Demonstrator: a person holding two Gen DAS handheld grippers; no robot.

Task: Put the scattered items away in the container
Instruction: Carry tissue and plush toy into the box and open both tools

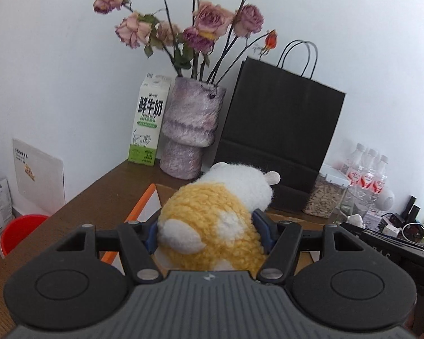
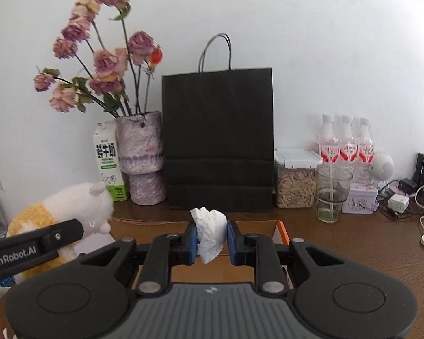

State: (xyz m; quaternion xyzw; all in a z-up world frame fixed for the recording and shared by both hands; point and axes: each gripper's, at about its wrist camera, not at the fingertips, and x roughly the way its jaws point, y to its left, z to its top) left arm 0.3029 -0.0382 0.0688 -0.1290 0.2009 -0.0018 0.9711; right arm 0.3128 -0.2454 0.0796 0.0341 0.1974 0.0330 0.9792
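At the far left, the left gripper [image 1: 209, 234] has its jaws clamped on a fluffy yellow-and-white plush toy [image 1: 217, 214], held above the open cardboard box with an orange edge [image 2: 282, 231] on the brown wooden worktop [image 2: 367, 254]. Behind stand a green-and-white milk carton [image 2: 107, 161] and a mottled purple vase [image 2: 142, 158] holding dried pink roses [image 2: 107, 62]. At centre, the right gripper [image 2: 211, 238] grips a crumpled white tissue [image 2: 210, 233] over the same box, before a black paper bag [image 2: 217, 138]. Further right, a clear lidded jar [image 2: 295, 178] holds pale seeds, beside a glass tumbler [image 2: 332, 195].
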